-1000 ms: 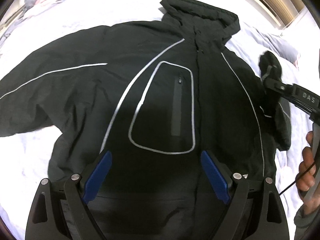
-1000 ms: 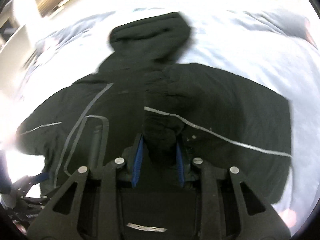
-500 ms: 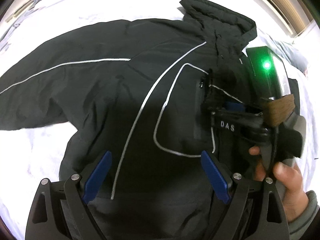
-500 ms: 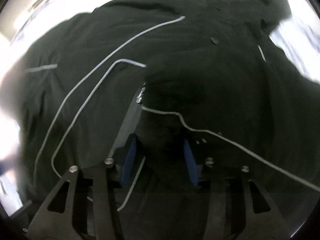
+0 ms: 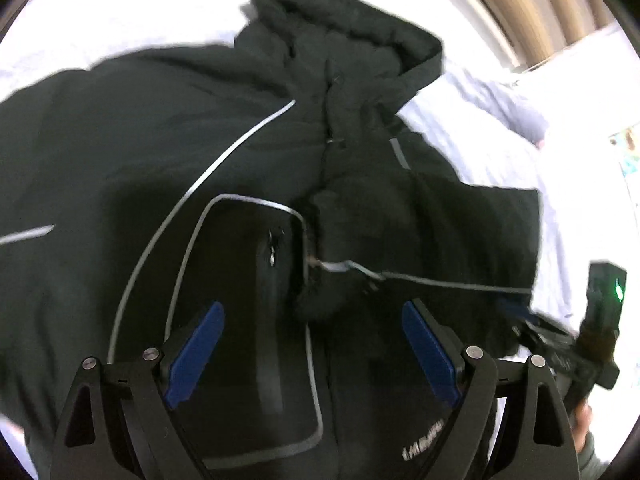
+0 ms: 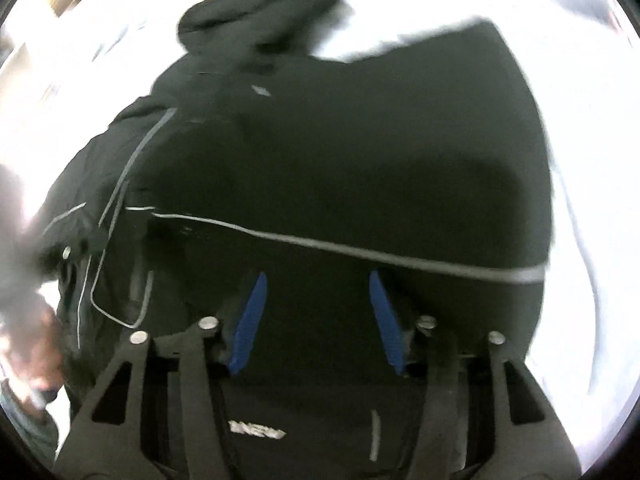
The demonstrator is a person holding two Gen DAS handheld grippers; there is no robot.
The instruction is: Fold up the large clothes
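a black hooded jacket [image 5: 248, 152] lies front up on a white bed sheet [image 5: 492, 148], its hood [image 5: 352, 36] toward the top of the left wrist view. thin pale piping runs over the chest and frames a zipped chest pocket [image 5: 256, 320] with a rounded outline. one sleeve [image 5: 448, 248] is folded across the front of the jacket, its cuff end lying against the zip line beside the pocket, and a strip of the same piping runs along it toward the jacket's side edge. the other sleeve [image 5: 52, 160] spreads out to the left side of that view. small pale lettering sits low on the jacket's front.

the left gripper [image 5: 312, 344] hangs above the chest pocket and the folded sleeve, its blue pads [image 5: 196, 352] spread wide with nothing between them.

the right gripper [image 6: 318, 316] is seen from its own camera over the folded sleeve [image 6: 360, 184], which fills the middle of that blurred view. its jaws are closing, blue pads [image 6: 250, 320] still apart, and only the dark cloth lying below shows in the gap; no fabric is pinched. in the left wrist view the same tool [image 5: 560, 344] sits at the jacket's right edge, a green light on its body and a hand [image 5: 582, 420] gripping its handle.

beyond the sheet, a wooden frame [image 5: 520, 12] runs along the top right corner. a blurred hand [image 6: 32, 352] shows at the left edge of the right wrist view.
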